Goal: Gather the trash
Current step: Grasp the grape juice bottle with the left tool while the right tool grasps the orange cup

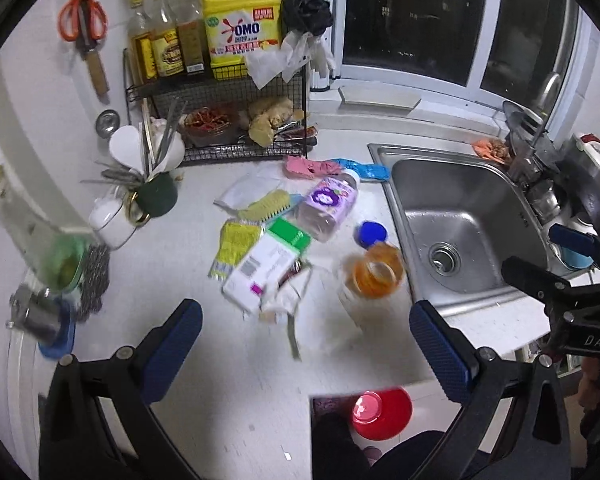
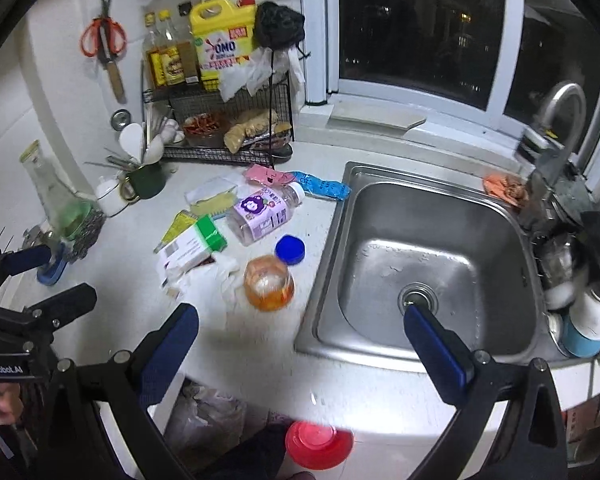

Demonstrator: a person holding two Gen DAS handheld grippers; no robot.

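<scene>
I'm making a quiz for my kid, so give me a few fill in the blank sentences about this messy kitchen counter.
1. The loose round cap on the counter is ____ in color.
2. The bottle with the purple label lies on its ____.
3. Both the left gripper and the right gripper have their jaws ____.
4. The scissors on the wall have ____ handles.

Missing words: blue, side, open, orange
</scene>
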